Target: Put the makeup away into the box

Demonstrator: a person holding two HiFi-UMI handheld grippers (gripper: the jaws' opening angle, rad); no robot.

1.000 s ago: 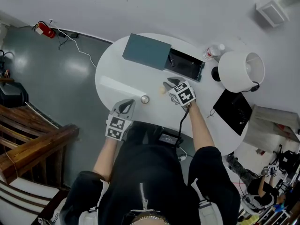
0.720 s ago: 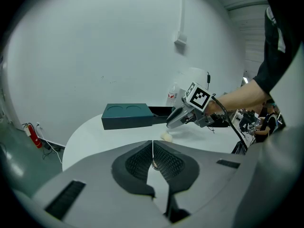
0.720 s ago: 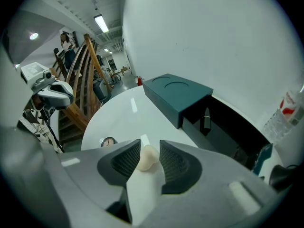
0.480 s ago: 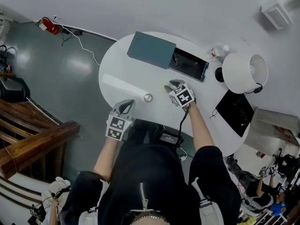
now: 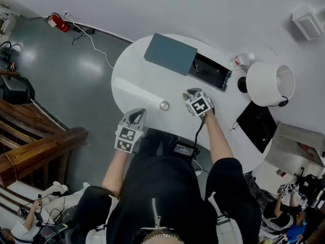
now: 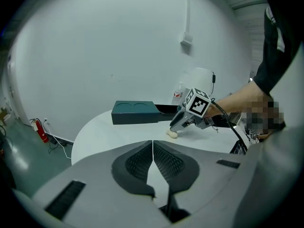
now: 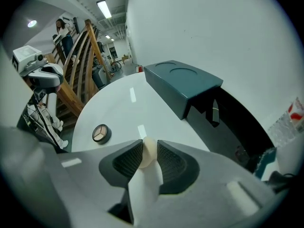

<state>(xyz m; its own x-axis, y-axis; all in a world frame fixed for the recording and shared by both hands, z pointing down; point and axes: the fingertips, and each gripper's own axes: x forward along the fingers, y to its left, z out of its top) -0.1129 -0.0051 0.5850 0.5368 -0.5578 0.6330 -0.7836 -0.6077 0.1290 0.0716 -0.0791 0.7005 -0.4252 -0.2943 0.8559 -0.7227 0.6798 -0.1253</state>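
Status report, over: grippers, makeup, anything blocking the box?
Right gripper closing on sponge at the table. Left gripper shut, empty. Compact loose on table; box open. Nothing in the way.

Right tongs (image 7: pixel 149 147) closing on cream sponge (image 7: pixel 148 153); compact (image 7: pixel 101 133) nearby.

A person dressed in black

The black top (image 5: pixel 167 187) has short sleeves (image 5: pixel 226 169) and a silver zip (image 5: pixel 155 208) down its middle. At the top's neck shines a silver chain (image 5: pixel 155 236). By the top's lower edge sits a small black box (image 5: pixel 181 149), and a thin black cable (image 5: pixel 198 131) runs out from it.
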